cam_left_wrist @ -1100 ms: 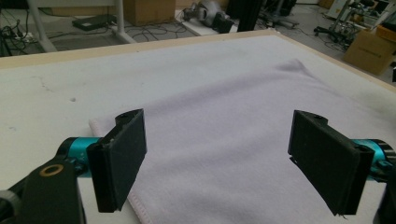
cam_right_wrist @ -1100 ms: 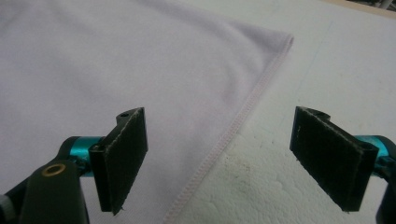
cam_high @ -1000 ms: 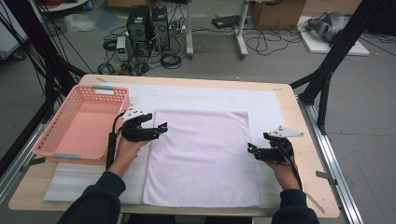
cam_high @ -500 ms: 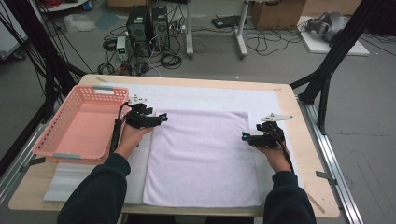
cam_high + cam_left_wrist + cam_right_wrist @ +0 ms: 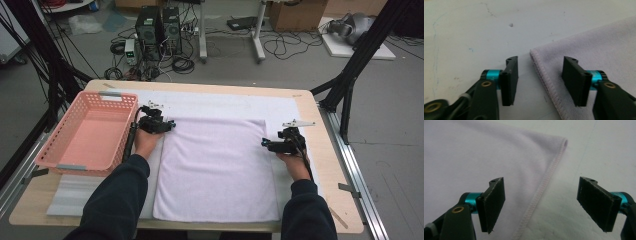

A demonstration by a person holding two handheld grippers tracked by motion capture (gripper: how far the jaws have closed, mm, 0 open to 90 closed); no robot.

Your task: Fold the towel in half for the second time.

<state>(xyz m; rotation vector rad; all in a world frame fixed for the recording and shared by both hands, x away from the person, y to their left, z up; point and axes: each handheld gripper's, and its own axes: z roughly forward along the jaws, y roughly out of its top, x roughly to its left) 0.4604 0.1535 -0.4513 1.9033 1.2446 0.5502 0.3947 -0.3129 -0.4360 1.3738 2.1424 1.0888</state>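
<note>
A pale lilac towel (image 5: 215, 170) lies flat on the table. My left gripper (image 5: 167, 125) sits at its far left corner. In the left gripper view the gripper (image 5: 541, 75) straddles the hem of the towel (image 5: 599, 50) just below the corner. Its jaws have just been closing, with the towel edge between them, but the pads stand apart from the cloth. My right gripper (image 5: 263, 143) is at the right side edge, below the far right corner. In its own view the gripper (image 5: 541, 200) stands wide open over the stitched hem of the towel (image 5: 474, 157).
A pink plastic basket (image 5: 90, 130) stands at the table's left, close to my left arm. A white foam mat (image 5: 225, 102) lies under the towel. Black frame posts (image 5: 350, 80) rise past the right edge. Computers and cables sit on the floor beyond.
Both hands have slid away from the person along the towel's side edges, the left up to the far left corner, the right toward the far right corner.
</note>
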